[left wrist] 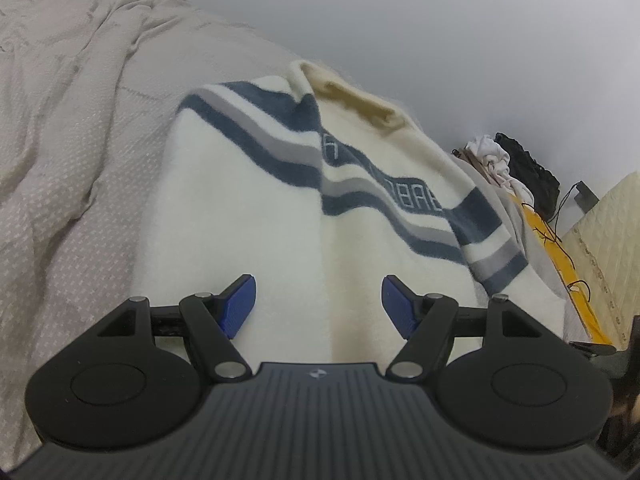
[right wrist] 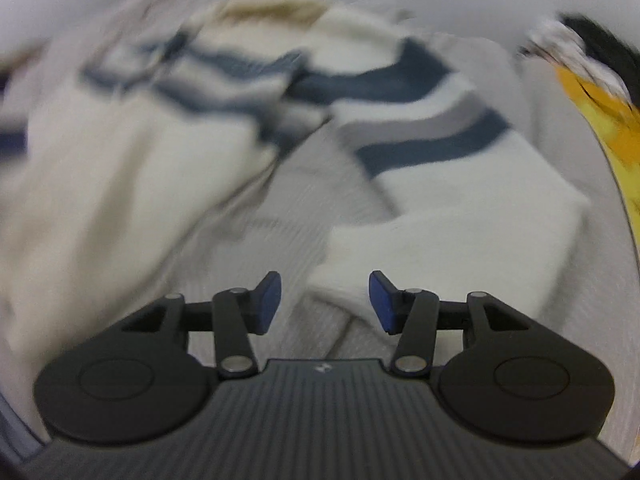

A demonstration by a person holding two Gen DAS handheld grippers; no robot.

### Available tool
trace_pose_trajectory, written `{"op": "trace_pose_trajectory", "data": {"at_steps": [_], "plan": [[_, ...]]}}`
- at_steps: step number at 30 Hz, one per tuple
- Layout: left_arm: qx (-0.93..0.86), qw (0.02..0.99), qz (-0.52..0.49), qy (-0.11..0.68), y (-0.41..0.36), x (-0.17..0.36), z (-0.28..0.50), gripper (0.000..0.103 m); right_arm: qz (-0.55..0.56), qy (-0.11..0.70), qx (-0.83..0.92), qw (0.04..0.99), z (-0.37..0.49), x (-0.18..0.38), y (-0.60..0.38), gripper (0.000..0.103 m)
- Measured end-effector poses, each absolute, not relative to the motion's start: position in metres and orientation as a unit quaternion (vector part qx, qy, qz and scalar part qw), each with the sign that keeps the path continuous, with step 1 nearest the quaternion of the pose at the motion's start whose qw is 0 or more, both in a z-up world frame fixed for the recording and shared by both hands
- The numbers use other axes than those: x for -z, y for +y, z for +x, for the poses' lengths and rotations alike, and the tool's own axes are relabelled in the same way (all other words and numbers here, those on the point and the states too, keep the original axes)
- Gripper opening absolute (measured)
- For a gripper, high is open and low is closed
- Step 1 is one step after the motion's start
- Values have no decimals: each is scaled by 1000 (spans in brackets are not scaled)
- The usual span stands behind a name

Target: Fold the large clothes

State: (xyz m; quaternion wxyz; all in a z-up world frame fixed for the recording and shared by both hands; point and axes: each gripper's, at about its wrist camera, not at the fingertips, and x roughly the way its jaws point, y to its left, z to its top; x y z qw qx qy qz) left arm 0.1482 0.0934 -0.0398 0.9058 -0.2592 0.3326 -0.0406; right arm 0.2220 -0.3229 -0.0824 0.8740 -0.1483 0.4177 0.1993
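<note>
Both tools hang released over the striped sweater (left wrist: pixel 280 208): left tool (left wrist: pixel 318 306), right tool (right wrist: pixel 325 302).

Black tongs (left wrist: pixel 319 306) with blue pads (left wrist: pixel 239 307), silver pivot screws, ribbed housing

Soft, even, rather dim indoor light fills both views, with no glare and only faint shadows. The left wrist view is fairly sharp, softening toward its curved fisheye edges. The right wrist view is heavily motion-blurred, with dark vignetted corners.
</note>
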Motion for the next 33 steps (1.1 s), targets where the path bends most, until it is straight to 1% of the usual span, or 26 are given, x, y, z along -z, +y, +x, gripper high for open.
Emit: {"op": "trace_pose_trajectory", "data": {"at_steps": [3, 5, 6, 7, 8, 9, 11, 15, 19, 22, 26, 33], "plan": [[41, 905, -259, 334, 92, 41, 150, 74, -245, 410, -182, 859, 217, 103, -302, 50], [42, 907, -252, 335, 90, 42, 151, 74, -284, 397, -143, 861, 220, 113, -298, 49], [43, 908, -248, 336, 89, 43, 151, 74, -287, 390, -128, 866, 221, 115, -298, 43], [43, 909, -243, 336, 87, 43, 151, 74, -285, 382, -119, 871, 222, 115, -301, 34], [44, 911, -238, 335, 86, 43, 152, 74, -287, 372, -101, 877, 222, 113, -301, 22], [44, 911, -236, 334, 85, 42, 152, 74, -285, 361, -85, 884, 221, 109, -303, 17], [44, 911, -239, 332, 85, 42, 152, 74, -261, 332, -68, 904, 218, 93, -312, 15], [39, 910, -249, 330, 88, 42, 151, 74, -218, 271, -25, 937, 217, 49, -340, 13], [36, 909, -250, 331, 89, 42, 151, 74, -135, 213, 58, 966, 222, 1, -394, 13], [36, 910, -242, 333, 86, 42, 150, 74, -70, 193, 125, 971, 220, -16, -436, 13], [37, 912, -233, 336, 84, 41, 150, 74, -2, 205, 190, 960, 221, -5, -486, 13], [28, 913, -218, 342, 82, 39, 150, 74, 112, 265, 226, 931, 213, 49, -532, 13]]}}
